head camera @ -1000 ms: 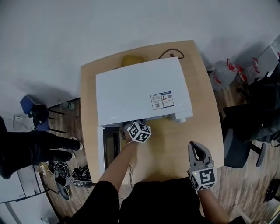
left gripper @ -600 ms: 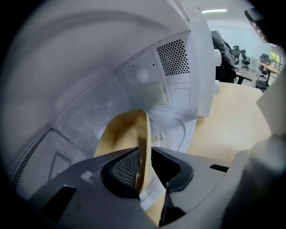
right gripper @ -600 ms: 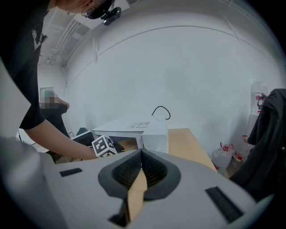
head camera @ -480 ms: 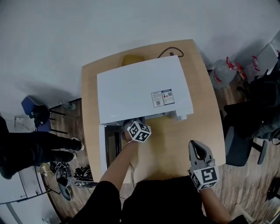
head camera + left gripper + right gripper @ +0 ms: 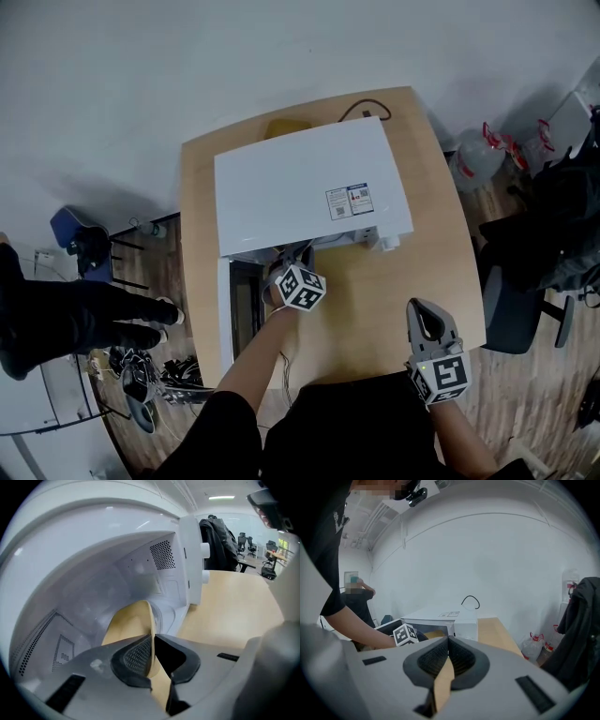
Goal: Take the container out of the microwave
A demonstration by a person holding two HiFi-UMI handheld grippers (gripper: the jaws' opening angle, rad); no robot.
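My left gripper (image 5: 153, 638) has just been closing, and its pads now pinch the thin rim of the tan container (image 5: 127, 625). The container sits just ahead of the jaws, inside the microwave (image 5: 309, 187). My right gripper (image 5: 448, 641) is clenched on nothing and hangs well off to the side, over the near edge of the table (image 5: 417, 272).

I judge the hold a narrow one. With only an edge caught, the container could swing down or slip free as I draw it back, and its far side might snag on the lip of the opening. The open door (image 5: 224, 319) hangs close beside my left arm, so a careless pull could knock it.

The table is pale wood, bare in front of the microwave. Beyond it are a white wall, wood flooring and a dark chair (image 5: 511, 323).
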